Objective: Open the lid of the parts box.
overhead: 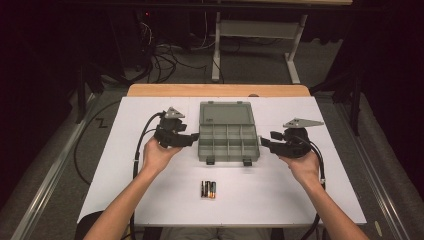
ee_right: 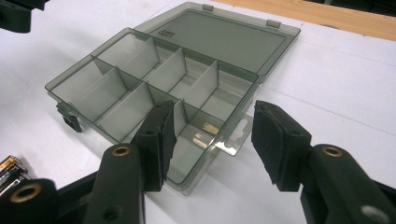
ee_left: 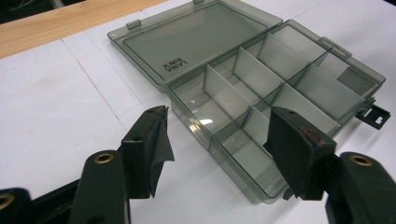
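A grey see-through compartment box [overhead: 228,142] lies open mid-table, its lid [overhead: 225,114] folded flat toward the far side. Its compartments [ee_left: 275,79] look bare. My left gripper [overhead: 194,137] is at the box's left wall, and in the left gripper view it [ee_left: 218,114] stands open with the near corner of the box in front of the jaws. My right gripper [overhead: 265,140] is at the box's right side, open. In the right gripper view it [ee_right: 215,107] straddles the box's corner [ee_right: 140,74] and clear hang tab [ee_right: 233,137] without pressing on them. A few batteries [overhead: 208,189] lie in front of the box.
The box rests on a white sheet [overhead: 300,200] over a wooden tabletop [overhead: 220,90]. The batteries [ee_right: 9,170] sit near the person's side. Cables [overhead: 165,55] and a white table frame [overhead: 260,30] stand on the floor beyond the far edge.
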Demonstrator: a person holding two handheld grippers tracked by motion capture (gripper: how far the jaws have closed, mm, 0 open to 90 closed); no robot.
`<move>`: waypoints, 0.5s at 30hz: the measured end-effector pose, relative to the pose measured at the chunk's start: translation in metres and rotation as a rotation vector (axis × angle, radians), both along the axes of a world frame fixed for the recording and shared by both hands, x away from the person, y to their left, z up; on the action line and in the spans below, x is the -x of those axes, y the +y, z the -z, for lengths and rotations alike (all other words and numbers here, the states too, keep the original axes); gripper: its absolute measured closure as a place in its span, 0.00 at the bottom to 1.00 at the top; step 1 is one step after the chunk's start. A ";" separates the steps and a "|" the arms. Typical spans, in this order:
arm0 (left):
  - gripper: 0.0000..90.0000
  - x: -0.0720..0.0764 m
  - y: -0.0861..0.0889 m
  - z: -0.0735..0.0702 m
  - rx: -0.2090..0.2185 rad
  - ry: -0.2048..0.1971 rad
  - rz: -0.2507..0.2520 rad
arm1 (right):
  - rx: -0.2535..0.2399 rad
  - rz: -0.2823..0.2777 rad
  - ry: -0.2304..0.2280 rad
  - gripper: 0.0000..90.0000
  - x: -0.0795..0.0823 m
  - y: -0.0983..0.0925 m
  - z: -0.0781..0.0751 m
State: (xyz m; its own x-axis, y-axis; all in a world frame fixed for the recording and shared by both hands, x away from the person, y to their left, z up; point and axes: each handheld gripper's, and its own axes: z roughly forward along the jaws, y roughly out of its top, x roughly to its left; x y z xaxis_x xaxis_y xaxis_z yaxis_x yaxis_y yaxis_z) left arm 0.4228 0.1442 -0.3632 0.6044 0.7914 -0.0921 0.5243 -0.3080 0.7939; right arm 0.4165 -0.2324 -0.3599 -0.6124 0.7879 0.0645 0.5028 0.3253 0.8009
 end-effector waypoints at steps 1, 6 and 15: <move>0.42 0.001 0.001 0.000 -0.003 -0.001 0.000 | 0.001 0.001 -0.004 0.57 0.001 -0.001 0.001; 0.42 0.006 0.004 0.001 0.009 -0.022 -0.005 | -0.005 0.001 -0.018 0.57 0.004 -0.004 0.002; 0.42 0.017 0.012 0.003 0.033 -0.050 -0.006 | -0.011 -0.005 -0.052 0.54 0.012 -0.009 0.003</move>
State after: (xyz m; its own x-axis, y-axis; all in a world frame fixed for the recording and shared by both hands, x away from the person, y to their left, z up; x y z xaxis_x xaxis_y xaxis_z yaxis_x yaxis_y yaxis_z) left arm 0.4058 0.1558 -0.3666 0.6045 0.7917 -0.0883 0.4855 -0.2782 0.8288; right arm 0.4049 -0.2410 -0.3628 -0.6191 0.7843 0.0408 0.4586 0.3189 0.8295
